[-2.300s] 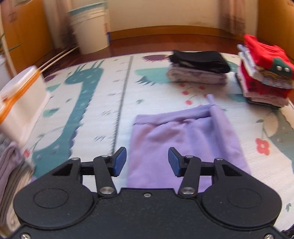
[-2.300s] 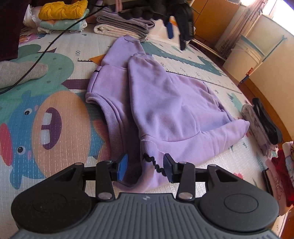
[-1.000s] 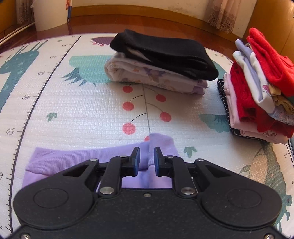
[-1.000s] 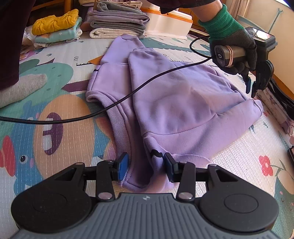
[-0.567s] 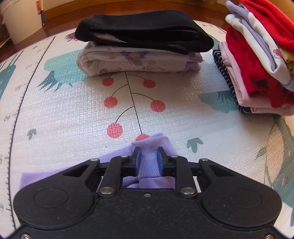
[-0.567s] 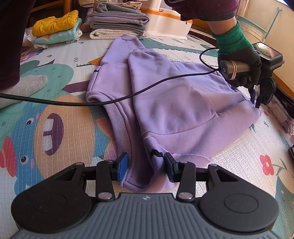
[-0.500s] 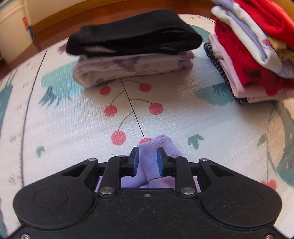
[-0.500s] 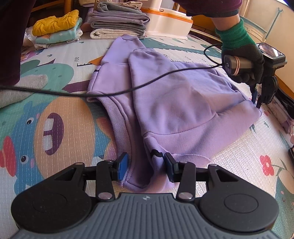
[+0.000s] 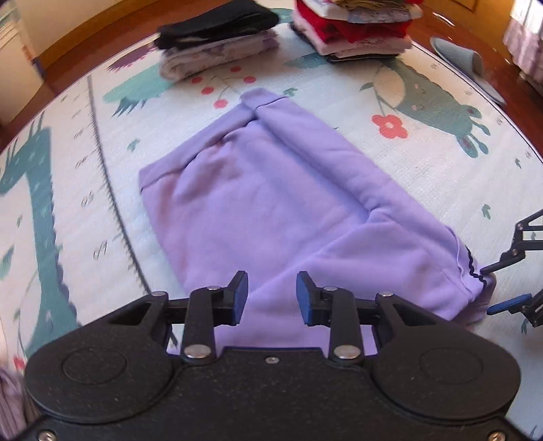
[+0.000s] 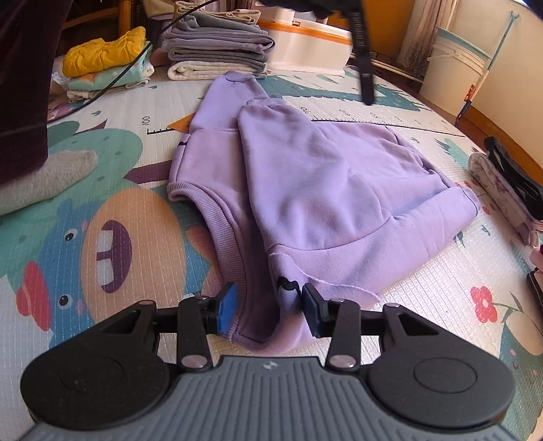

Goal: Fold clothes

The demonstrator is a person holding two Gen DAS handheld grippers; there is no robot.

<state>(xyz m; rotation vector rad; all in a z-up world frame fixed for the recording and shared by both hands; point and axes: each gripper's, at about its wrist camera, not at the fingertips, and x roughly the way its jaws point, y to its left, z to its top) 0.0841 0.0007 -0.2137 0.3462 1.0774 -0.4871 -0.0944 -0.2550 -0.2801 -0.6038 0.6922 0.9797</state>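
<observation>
Cartoon animals, flowers and a printed ruler cover the foam play mat (image 9: 441, 112) on which a lilac sweatshirt (image 9: 271, 190) lies flat, one sleeve folded across its body so the ribbed cuff sits at the far hem. At the far edge of the mat, in the left wrist view, a black garment tops a pale floral pile (image 9: 217, 44), and a red and white stack (image 9: 353, 30) stands beside it; a grey slipper (image 9: 458, 54) rests on the wooden floor beyond. The left gripper (image 9: 271, 298) hovers above the near part of the sweatshirt with its blue-padded fingers spread and nothing between them. The right gripper (image 10: 268, 308) sits low at the neck end of the garment, its fingers also parted, with the ribbed collar and a small black cord lying loosely in the gap, ungrasped. Behind the sweatshirt in the right wrist view stand a grey folded stack (image 10: 217, 51), a yellow knit (image 10: 105, 56) on another pile, and a white storage box (image 10: 305, 44).
</observation>
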